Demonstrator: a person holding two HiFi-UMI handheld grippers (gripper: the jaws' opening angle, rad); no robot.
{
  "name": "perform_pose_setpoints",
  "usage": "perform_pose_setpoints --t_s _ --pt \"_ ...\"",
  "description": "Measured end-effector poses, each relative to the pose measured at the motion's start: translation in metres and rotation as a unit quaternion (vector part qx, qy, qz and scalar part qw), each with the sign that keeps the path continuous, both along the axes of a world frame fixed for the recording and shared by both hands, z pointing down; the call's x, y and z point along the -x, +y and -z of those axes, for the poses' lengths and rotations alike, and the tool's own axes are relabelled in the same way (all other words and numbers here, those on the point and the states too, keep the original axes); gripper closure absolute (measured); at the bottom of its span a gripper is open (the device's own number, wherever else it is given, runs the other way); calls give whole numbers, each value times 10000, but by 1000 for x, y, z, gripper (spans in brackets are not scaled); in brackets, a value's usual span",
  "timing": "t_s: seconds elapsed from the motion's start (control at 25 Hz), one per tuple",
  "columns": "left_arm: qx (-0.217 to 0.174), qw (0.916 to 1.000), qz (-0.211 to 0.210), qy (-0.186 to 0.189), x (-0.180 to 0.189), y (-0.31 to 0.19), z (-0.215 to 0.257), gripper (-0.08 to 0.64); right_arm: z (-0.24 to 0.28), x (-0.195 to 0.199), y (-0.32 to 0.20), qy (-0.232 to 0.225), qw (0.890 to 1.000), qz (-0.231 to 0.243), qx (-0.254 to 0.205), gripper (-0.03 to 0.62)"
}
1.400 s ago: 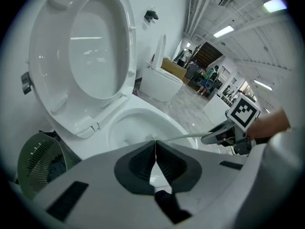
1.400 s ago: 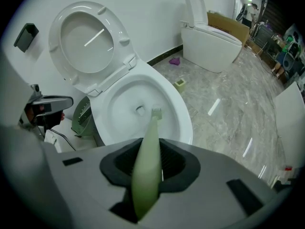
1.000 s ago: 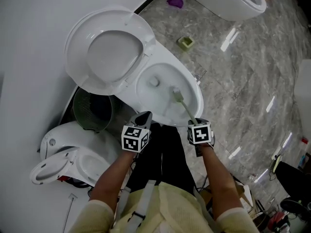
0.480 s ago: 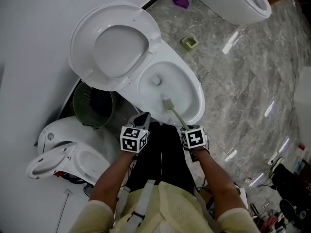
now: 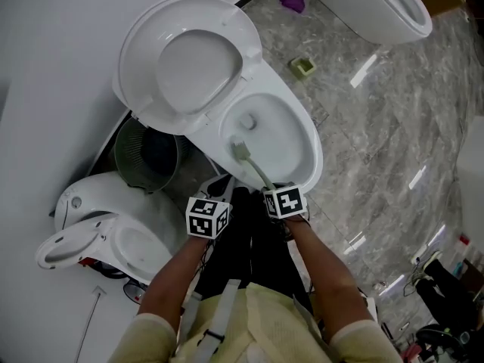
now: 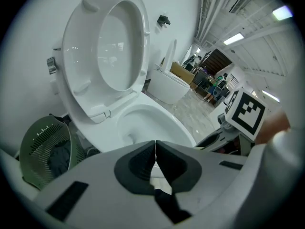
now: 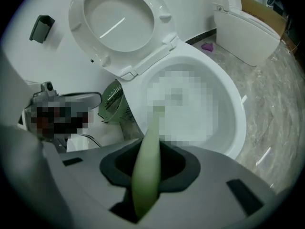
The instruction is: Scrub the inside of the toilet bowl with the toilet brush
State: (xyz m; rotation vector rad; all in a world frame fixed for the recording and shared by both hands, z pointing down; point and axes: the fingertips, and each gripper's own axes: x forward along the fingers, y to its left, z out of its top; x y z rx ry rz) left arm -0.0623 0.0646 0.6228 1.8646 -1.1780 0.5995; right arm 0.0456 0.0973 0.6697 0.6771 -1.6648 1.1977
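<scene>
Seems mid-scrub: clamps toilet brush (image 5: 242, 152) in right gripper (image 7: 148, 163), bristles against near wall of toilet bowl (image 5: 316, 157); holds left gripper (image 6: 155, 161) pinched empty beside it; probably leaves remaining walls.

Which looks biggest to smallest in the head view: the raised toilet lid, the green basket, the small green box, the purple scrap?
1. Raised toilet lid.
2. Green basket, partly hidden by the lid.
3. Small green box and purple scrap: these look about alike, and both lie far off on the floor, so they are not ranked.
</scene>
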Motion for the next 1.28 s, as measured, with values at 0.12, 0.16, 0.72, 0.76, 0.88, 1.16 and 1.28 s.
perform_pose_setpoints --t_s 0.12,0.16,0.72,0.76,0.88,1.16,1.28 --pt "-31 10000 81 13 2 -1 2 546 -2 15 -12 -61 9999 53 -83 486" --pt "-44 9999 112 20 3 -2 3 546 -2 18 -16 -74 9999 59 -119 486" --pt "-101 9997 203 -1 9 -2 6 546 5 36 -64 -283 9978 -253 -543 486" --pt "-103 9997 202 1 9 -3 7 546 6 35 -67 -275 9974 -266 -610 486" --pt "-119 9997 202 3 9 -6 8 546 11 35 -76 -298 9957 -263 -836 486" --pt "-126 9998 130 -9 9 -9 8 546 15 25 -106 -215 9924 -229 -1192 486" --pt "-108 9999 57 -27 9 -8 7 546 16 14 -120 -108 9908 -327 -1306 486"
